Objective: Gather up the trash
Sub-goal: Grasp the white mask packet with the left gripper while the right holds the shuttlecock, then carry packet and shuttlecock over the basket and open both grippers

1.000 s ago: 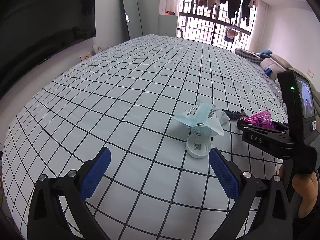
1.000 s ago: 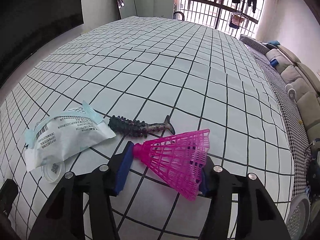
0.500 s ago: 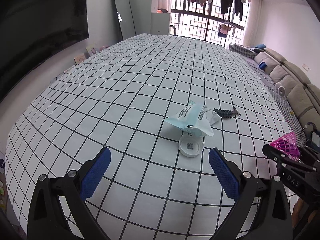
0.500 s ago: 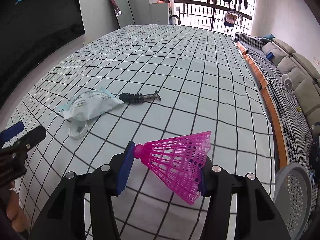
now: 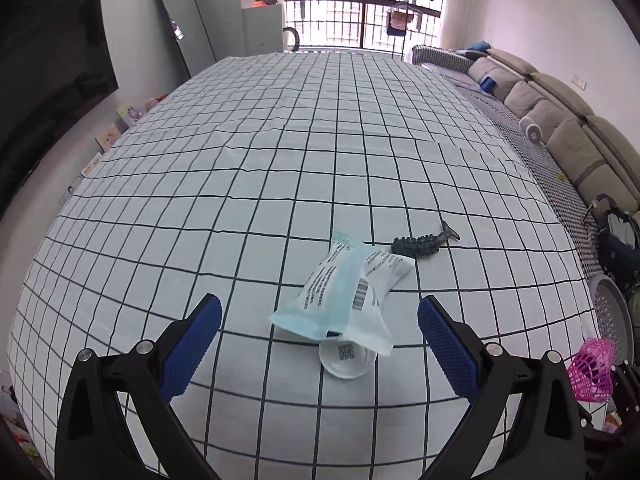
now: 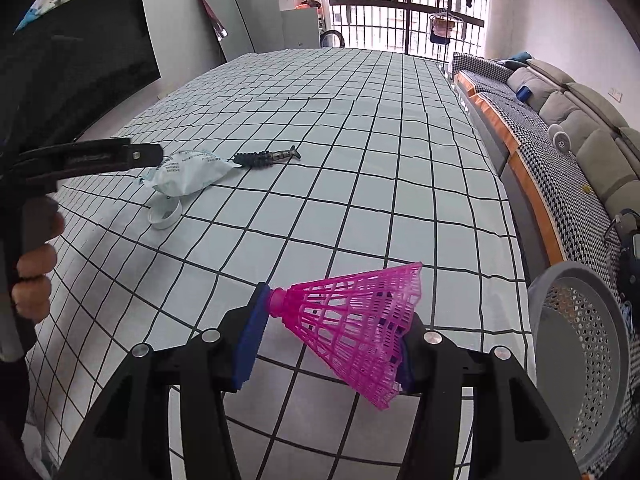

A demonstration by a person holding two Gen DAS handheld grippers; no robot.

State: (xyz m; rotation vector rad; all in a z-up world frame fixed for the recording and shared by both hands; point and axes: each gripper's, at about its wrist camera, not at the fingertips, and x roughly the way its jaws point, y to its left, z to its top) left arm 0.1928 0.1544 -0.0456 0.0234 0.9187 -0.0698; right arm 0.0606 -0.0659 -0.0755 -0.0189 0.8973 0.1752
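Observation:
My right gripper (image 6: 326, 344) is shut on a pink plastic shuttlecock (image 6: 356, 324) and holds it above the table's right front corner, near a grey perforated bin (image 6: 580, 352). The shuttlecock also shows in the left wrist view (image 5: 592, 368). My left gripper (image 5: 318, 340) is open and empty, hovering just short of a white and pale blue wrapper (image 5: 348, 292) that lies over a white round lid (image 5: 347, 359). A dark knobbly fish-shaped toy (image 5: 420, 244) lies just beyond the wrapper. Wrapper (image 6: 188, 170), lid (image 6: 164, 216) and toy (image 6: 264, 157) also show in the right wrist view.
The table has a white cloth with a black grid (image 5: 280, 160). The bin stands off the table's right edge (image 5: 612, 320). A checked bench and grey sofa (image 6: 560, 140) run along the right. A dark screen (image 6: 72, 80) is on the left wall.
My right gripper has carried the shuttlecock back and right, off the cluster toward the bin. My left gripper has shifted toward the wrapper and lid, which now sit between its fingers' line.

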